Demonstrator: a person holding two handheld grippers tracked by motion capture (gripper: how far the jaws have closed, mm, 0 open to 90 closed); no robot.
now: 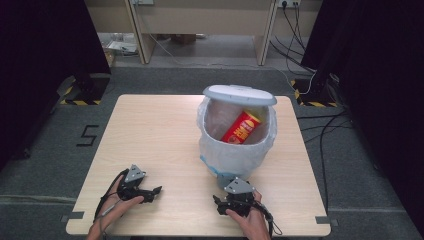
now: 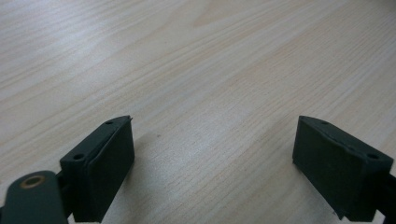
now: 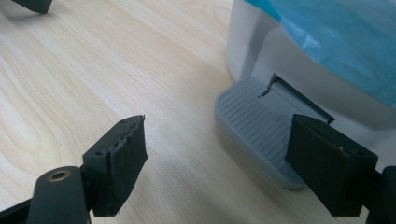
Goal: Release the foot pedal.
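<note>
We saw pedal bin on wooden table, lid standing open, red snack tube already inside clear liner bag — disposal looked done. Right gripper hovered with jaws spread, empty, one jaw over grey foot pedal (contact unclear). Left gripper rested apart over bare table, jaws spread, holding nothing. Left to do, in our judgement — let lid drop shut, pull both hands back.

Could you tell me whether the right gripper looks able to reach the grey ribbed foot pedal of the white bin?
Probably yes: the right gripper stands open just before the grey ribbed foot pedal, with only bare table between.
</note>
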